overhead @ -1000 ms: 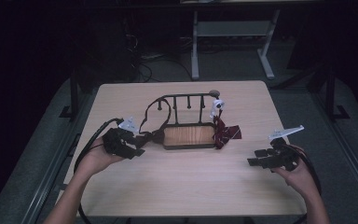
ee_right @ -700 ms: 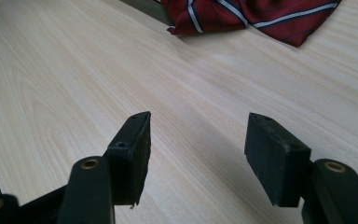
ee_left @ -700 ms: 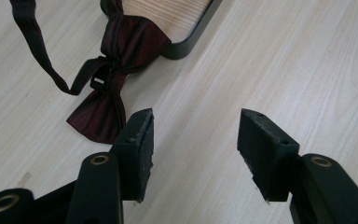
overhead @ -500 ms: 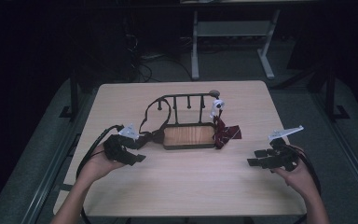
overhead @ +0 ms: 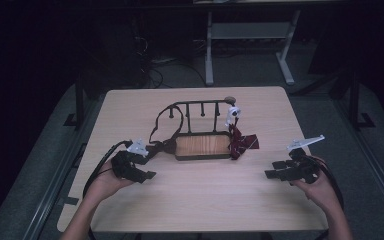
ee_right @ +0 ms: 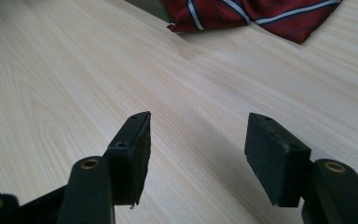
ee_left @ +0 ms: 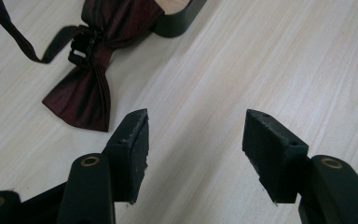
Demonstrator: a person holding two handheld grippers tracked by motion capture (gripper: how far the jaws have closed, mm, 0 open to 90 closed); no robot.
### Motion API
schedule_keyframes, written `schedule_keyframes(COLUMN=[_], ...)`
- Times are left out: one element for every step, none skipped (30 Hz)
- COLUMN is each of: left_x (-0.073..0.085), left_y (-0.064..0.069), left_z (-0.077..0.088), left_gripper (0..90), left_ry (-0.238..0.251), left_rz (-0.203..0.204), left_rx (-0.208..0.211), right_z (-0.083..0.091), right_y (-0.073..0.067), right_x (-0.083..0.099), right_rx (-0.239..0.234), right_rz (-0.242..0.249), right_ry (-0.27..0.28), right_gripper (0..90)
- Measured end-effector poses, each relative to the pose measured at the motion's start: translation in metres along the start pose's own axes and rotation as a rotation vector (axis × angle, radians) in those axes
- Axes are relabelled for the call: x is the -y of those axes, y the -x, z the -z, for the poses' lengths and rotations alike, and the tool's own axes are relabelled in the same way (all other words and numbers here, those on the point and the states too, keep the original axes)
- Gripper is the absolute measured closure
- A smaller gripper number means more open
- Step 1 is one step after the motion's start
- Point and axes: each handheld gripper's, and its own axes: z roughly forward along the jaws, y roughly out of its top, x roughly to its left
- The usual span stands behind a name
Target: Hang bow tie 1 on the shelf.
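The pale wooden table (overhead: 195, 200) stands in a dark room, metal desk legs (overhead: 209, 50) behind it. At its middle sits a black tie rack (overhead: 202, 146) on a wooden base. A dark maroon bow tie (ee_left: 91, 70) lies just beside the rack's left end, its strap apparently looped over the rail; a striped tie (ee_right: 256, 11) hangs at the right end.

The left gripper (ee_left: 193, 135) is spread and empty, its jaws having just been opening. The right gripper (ee_right: 196, 135) is likewise spread, well apart from the rack. To pick up the bow tie cleanly, approach low and pinch its knot, not the loose strap.
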Motion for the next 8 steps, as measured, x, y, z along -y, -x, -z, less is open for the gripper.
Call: schedule_keyframes(left_x=[0.001,0.003,0.005,0.006,0.008,0.010,0.012,0.014], left_y=[0.001,0.001,0.003,0.004,0.005,0.006,0.007,0.008], left_z=[-0.001,-0.002,-0.003,-0.004,-0.005,-0.007,-0.008,-0.009], left_gripper=[41.2,41.2,41.0,40.9,40.8,40.7,40.5,40.3], left_ry=[0.000,-0.003,0.000,0.005,0.011,0.019,0.025,0.029], left_rz=[0.002,0.003,0.006,0.008,0.014,0.016,0.020,0.021], left_rx=[0.000,-0.001,-0.004,-0.003,-0.002,-0.001,-0.001,-0.002], right_z=[0.000,-0.001,-0.001,-0.001,-0.001,-0.001,-0.002,-0.002], right_y=[0.000,0.000,0.000,0.000,0.000,0.000,0.000,0.000], right_x=[0.000,0.000,0.001,0.001,0.001,0.002,0.002,0.002], right_rx=[0.000,-0.003,-0.002,-0.003,-0.003,-0.005,-0.007,-0.007], right_rz=[0.000,-0.002,-0.003,-0.004,-0.002,0.000,0.002,0.002], right_ry=[0.000,0.003,-0.002,-0.001,0.000,0.002,0.008,0.009], right_gripper=[40.7,40.7,40.7,40.7,40.7,40.7,40.7,40.7])
